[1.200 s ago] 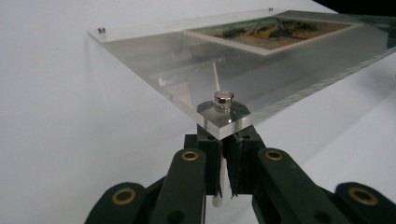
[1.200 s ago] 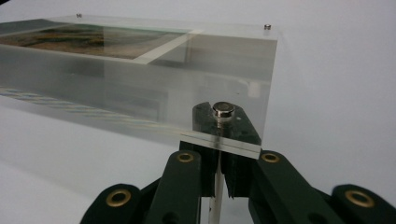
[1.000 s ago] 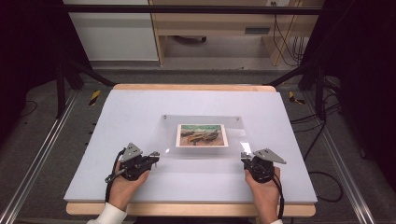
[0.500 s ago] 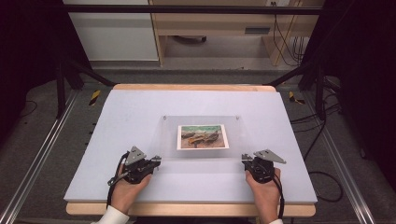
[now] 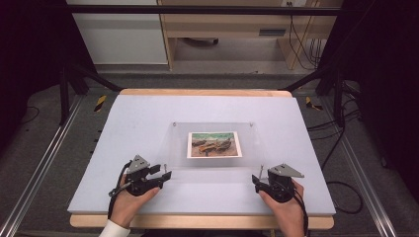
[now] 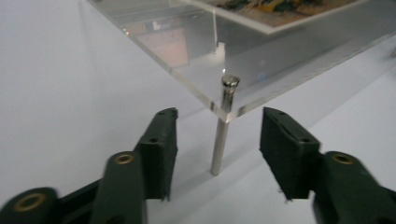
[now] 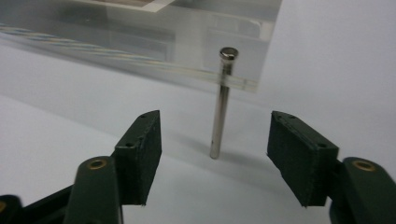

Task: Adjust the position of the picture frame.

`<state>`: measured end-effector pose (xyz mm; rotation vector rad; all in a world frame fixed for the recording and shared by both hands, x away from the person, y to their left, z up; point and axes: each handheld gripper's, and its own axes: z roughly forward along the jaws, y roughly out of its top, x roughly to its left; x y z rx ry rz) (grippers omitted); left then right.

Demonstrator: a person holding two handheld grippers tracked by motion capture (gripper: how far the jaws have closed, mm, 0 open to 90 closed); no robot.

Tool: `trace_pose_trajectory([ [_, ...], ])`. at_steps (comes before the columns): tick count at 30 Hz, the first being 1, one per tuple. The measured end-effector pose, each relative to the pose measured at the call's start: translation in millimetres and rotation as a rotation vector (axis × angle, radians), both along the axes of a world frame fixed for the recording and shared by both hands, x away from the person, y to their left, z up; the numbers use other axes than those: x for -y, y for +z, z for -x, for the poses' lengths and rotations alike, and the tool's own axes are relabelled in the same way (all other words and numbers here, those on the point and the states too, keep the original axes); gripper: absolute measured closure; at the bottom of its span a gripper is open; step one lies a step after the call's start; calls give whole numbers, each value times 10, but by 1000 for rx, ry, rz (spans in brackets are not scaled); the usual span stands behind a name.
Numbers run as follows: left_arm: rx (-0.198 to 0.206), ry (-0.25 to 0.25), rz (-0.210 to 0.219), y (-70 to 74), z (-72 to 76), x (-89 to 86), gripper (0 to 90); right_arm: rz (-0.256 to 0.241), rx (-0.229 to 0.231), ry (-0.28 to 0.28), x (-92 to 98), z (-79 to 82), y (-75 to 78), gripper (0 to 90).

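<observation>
Pale lavender boarding covers the table (image 5: 148, 118), set inside a dark frame of rails with a wooden bench and cables beyond; a clear acrylic plate (image 5: 212, 131) stands near its middle on thin metal pins, with one printed picture (image 5: 214, 144) lying on top of it. Over the last second the two hands have moved forward and slightly inward toward the plate's near corners, the left hand more noticeably; I judge this as the approach to gripping the near pins, or the corners they carry, rather than a hold already made.

At the left, the left gripper (image 5: 165, 175) sits at the near left corner; in the left gripper view its jaws stand apart on either side of the near left pin (image 6: 222, 135), holding nothing, with the pads level with the pin's lower half and not touching it. At the right, the right gripper (image 5: 255, 181) sits by the near right corner; its jaws are likewise spread wide around the near right pin (image 7: 221, 107), clear of it on both sides.

Counting: one plate; one picture; four pins, two near and two far, the far ones just small dots in the high view; two grippers, both empty.
</observation>
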<state>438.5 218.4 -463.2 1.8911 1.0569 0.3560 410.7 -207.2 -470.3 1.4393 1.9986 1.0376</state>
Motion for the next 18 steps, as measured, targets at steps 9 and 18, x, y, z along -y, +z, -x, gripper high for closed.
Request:
trace_pose_trajectory([
  [9,64,-31,44,139,7,-34,166,-61,62,4,244,132,171,160],
  [18,95,-44,-10,271,-91,91,98,-41,115,60,213,-73,393,126],
])
